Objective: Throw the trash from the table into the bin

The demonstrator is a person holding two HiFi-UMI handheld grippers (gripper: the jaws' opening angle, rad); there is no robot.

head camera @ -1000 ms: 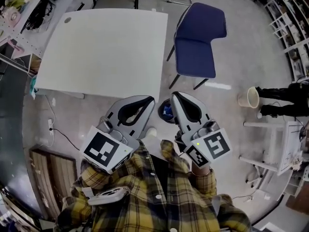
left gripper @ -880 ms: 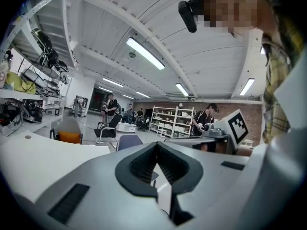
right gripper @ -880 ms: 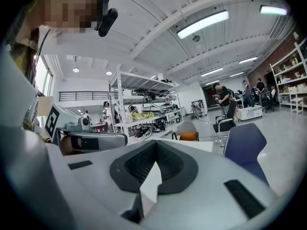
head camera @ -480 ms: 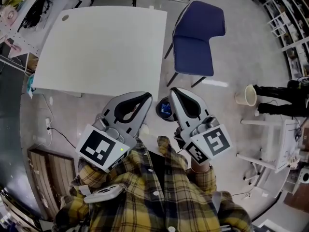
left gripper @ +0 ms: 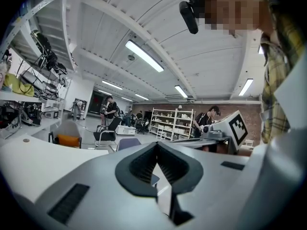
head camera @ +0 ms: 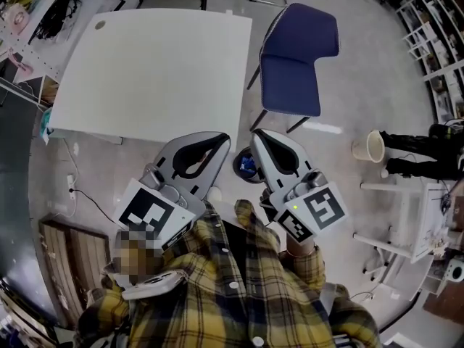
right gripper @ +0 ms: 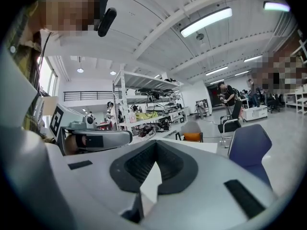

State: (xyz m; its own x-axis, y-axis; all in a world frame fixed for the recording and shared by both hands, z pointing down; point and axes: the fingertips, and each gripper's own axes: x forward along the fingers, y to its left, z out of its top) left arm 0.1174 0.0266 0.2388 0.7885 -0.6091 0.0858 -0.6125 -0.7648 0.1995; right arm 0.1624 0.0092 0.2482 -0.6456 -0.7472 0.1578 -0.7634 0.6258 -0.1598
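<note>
White surface (head camera: 152,71) carries no trash that I can see; a blue chair (head camera: 293,67) stands beside it. On the floor by its corner sits the bin (head camera: 239,171), with blue scraps (head camera: 249,164) inside. Above it hover the left tool (head camera: 223,141) and right tool (head camera: 256,134), both closed and empty, probably because nothing is left to carry.

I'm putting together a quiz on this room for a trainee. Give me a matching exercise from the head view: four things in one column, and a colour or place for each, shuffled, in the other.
Things:
1 table
2 chair
3 bin
4 bucket

Descriptions:
A blue
B cream, on the floor at the right
C white
D dark, on the floor by the table's near corner

Pairs: 1-C; 2-A; 3-D; 4-B
</note>
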